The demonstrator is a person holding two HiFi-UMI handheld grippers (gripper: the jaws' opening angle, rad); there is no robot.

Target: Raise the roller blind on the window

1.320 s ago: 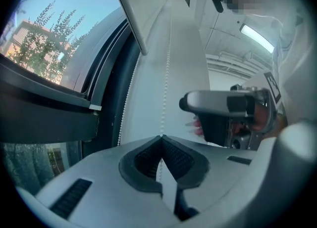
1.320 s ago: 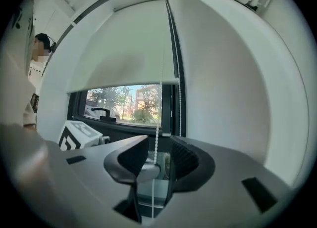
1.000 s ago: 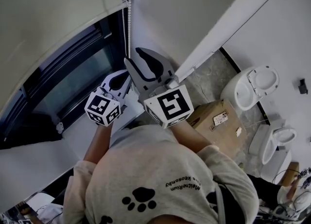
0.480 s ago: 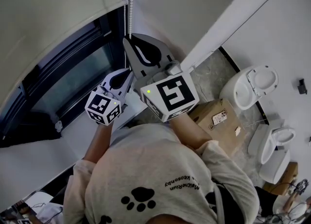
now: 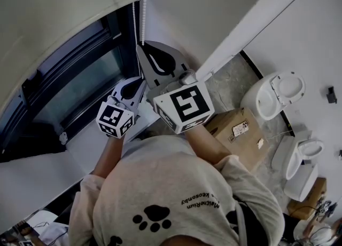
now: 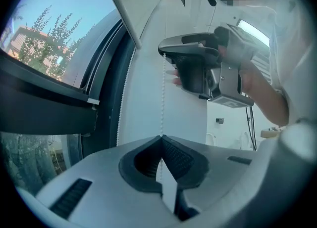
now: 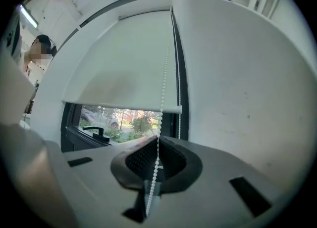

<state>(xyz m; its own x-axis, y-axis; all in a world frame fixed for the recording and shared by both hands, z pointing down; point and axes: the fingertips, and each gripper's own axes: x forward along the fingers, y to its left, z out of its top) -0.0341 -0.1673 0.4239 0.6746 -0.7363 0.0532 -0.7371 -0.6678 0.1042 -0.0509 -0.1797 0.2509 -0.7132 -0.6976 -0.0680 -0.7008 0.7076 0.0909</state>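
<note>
Currently the roller blind (image 5: 59, 21) covers the upper window (image 5: 80, 93), so the raising appears only partly done. Right tongs (image 7: 158, 140) have just been closing and now pinch the bead chain (image 5: 143, 10) beside the frame; left tongs (image 6: 161, 140) clamp it lower down. Behind, the floor (image 5: 230, 79) carries toilets (image 5: 273, 95) and a cardboard box (image 5: 240, 133).

I see the pale roller blind (image 7: 119, 64) partly lowered, its bottom rail leaving the lower strip of the window (image 7: 124, 120) uncovered — the white bead chain (image 7: 165, 73) hangs straight at its right edge.
</note>
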